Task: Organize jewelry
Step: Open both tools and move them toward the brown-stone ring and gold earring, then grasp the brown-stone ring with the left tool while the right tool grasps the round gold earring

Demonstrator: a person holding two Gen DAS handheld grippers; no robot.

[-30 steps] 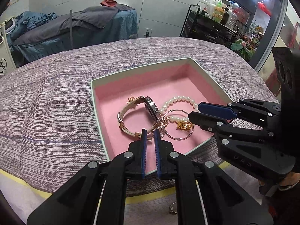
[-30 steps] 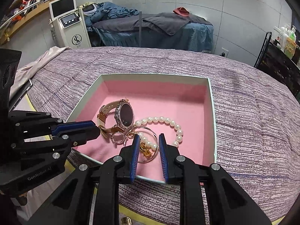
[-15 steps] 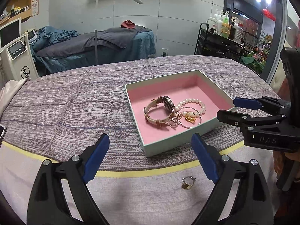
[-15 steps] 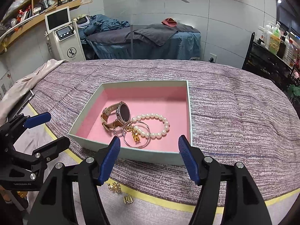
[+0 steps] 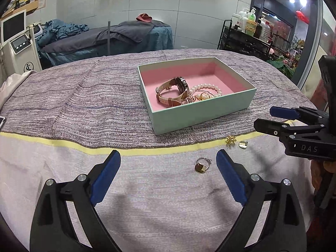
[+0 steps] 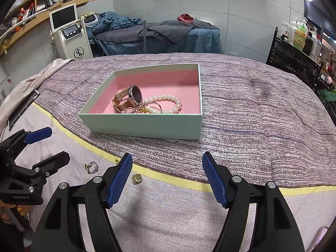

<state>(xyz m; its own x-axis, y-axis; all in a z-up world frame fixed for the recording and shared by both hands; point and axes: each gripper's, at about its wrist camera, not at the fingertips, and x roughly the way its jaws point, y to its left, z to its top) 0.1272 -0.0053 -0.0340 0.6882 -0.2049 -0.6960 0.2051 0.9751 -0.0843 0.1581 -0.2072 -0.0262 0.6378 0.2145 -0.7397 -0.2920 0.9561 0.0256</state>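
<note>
Judging by how things lie, we are well into the job but not through. Our box [image 5: 201, 117], mint outside and pink inside, sits on the striped purple spread [image 5: 84, 105] at about twelve o'clock from both grippers. Inside it already lie the watch [image 5: 174, 92] on its pale strap, the pearl bracelet [image 6: 166, 105] just to its three o'clock side, and a thin bangle with a gold charm [image 6: 145, 110] touching both, toward the near wall.

What we have left lies outside the box, on the pale band of cloth below the yellow stripe [image 5: 63, 145]. A ring with a square gold face [image 5: 201, 166] lies just inside the right finger of our left gripper [image 5: 168, 168], at about one o'clock. Further toward two o'clock sit a small gold bow-shaped piece [image 5: 230, 140] and, just beside it, a small pale piece [image 5: 243, 144] we cannot identify. In the right wrist view a small gold cube-like piece [image 6: 136, 178] lies near the left finger of our right gripper [image 6: 167, 172].

Both grippers have just been opening; their fingers now stand wide apart with nothing between the pads, left wider than right. We judge several small pieces remain to collect.
</note>
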